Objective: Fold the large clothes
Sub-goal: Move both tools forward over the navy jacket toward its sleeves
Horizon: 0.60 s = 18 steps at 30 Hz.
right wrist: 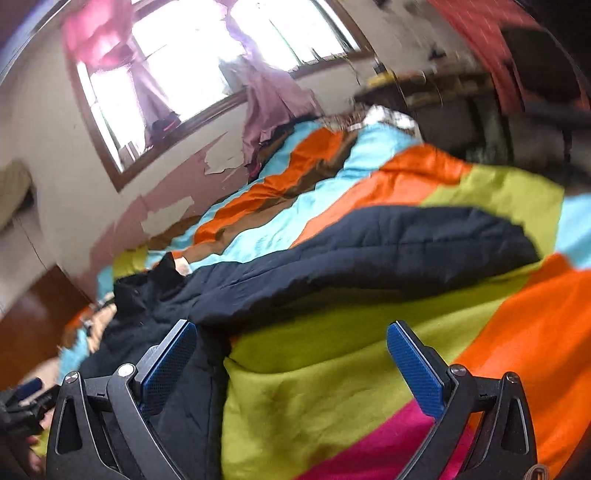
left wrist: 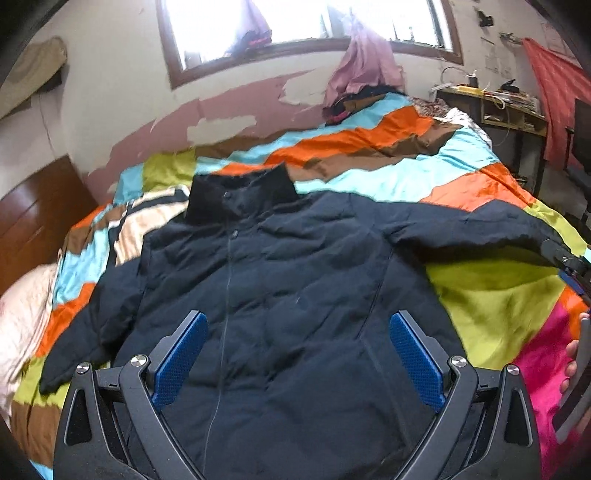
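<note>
Left wrist view
Jacket: a dark navy padded jacket [left wrist: 280, 280] lies front-up and spread flat on the striped quilt [left wrist: 491, 295], collar toward 12 o'clock, front closed down the middle.
Sleeves: one points to 7 o'clock; the other stretches to 3 o'clock, its cuff at the frame edge.
Left gripper [left wrist: 297, 350]: fingers spread wide over the jacket's lower body, holding nothing.
Right gripper [left wrist: 569, 262]: only a dark part shows at 3 o'clock, at the far sleeve's cuff; whether it touches is hard to tell.
Hand [left wrist: 570, 363]: fingertips at the 4 o'clock edge.
Window [left wrist: 303, 22]: overexposed at 12 o'clock, pink cloth [left wrist: 365, 64] hanging beside it.
Writing: none readable on the jacket.

Right wrist view (blurred)
Jacket [right wrist: 369, 243]: the sleeve runs from 9 toward 2 o'clock across the quilt [right wrist: 332, 369].
Right gripper [right wrist: 291, 363]: fingers wide apart, nothing between them; the left pad [right wrist: 168, 363] is over the jacket's edge, the other over green quilt.
Left gripper [right wrist: 22, 402]: a dark piece at 8 o'clock.
Labels: none legible.
</note>
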Each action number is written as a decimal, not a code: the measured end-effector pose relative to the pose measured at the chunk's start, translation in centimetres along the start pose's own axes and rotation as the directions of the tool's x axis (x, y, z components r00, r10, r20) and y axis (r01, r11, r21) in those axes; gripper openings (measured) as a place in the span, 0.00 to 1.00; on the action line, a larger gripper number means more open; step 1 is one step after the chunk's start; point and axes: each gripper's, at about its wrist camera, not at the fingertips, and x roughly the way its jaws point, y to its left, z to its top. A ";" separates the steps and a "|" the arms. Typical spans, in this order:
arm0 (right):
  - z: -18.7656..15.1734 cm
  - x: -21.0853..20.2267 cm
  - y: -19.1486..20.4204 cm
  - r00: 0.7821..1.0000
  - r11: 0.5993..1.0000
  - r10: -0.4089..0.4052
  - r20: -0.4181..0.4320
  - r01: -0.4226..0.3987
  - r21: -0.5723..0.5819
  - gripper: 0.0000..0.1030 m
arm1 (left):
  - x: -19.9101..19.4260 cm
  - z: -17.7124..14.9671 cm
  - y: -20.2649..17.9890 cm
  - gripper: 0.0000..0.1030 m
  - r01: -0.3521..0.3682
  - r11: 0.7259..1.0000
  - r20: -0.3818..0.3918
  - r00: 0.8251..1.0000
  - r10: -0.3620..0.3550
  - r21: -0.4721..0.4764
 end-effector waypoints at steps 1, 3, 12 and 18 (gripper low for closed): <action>0.1 0.3 -0.4 1.000 1.000 0.007 -0.009 -0.006 0.018 1.00 | 0.2 0.3 -0.4 0.94 -0.005 1.000 0.018 1.000 0.005 0.011; 0.2 0.9 -1.2 0.999 0.999 0.005 -0.035 -0.003 0.045 1.00 | 0.5 0.7 -1.0 0.94 -0.008 1.000 0.039 0.999 0.007 0.023; 1.4 4.0 -6.0 0.997 0.974 0.039 -0.072 -0.022 0.227 1.00 | 4.4 1.4 -3.0 0.94 -0.043 0.996 0.057 0.998 0.039 0.080; 1.9 4.1 -7.1 0.986 0.929 0.121 -0.118 -0.071 0.364 1.00 | 11.2 2.5 -2.6 0.94 0.032 0.999 -0.035 0.999 -0.031 0.028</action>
